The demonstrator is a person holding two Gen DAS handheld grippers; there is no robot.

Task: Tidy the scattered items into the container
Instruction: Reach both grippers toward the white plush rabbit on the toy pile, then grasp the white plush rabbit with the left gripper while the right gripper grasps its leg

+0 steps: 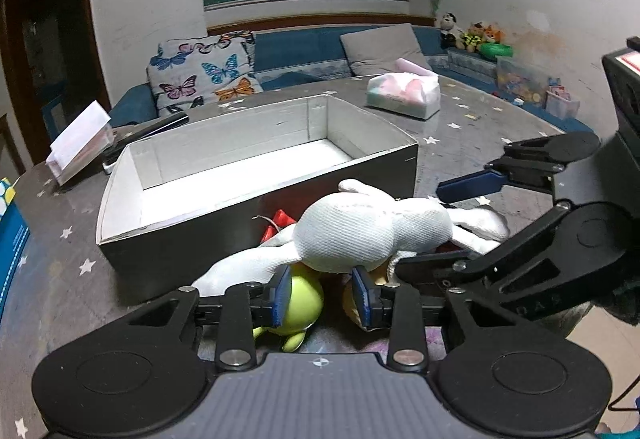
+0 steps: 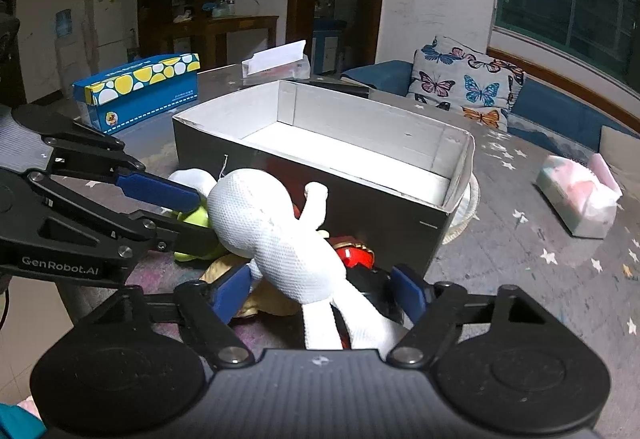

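Note:
A white cloth doll (image 1: 360,227) (image 2: 272,227) lies on a pile of toys on the table in front of the open grey box (image 1: 256,175) (image 2: 320,143), whose white inside is bare. Under the doll are a lime-green toy (image 1: 298,303) (image 2: 196,219), a red toy (image 1: 280,221) (image 2: 354,253) and a tan toy (image 2: 256,303). My left gripper (image 1: 322,293) (image 2: 192,215) is open, its fingers at the doll's one end over the green toy. My right gripper (image 2: 320,291) (image 1: 424,231) is open, its fingers either side of the doll's legs.
A blue box with yellow and white spots (image 2: 140,91) stands left of the grey box. A clear card holder (image 1: 78,143) (image 2: 276,63) and a dark flat item (image 1: 160,125) sit behind it. A tissue pack (image 1: 404,95) (image 2: 576,199) lies right. A sofa with a butterfly cushion (image 1: 204,75) runs behind.

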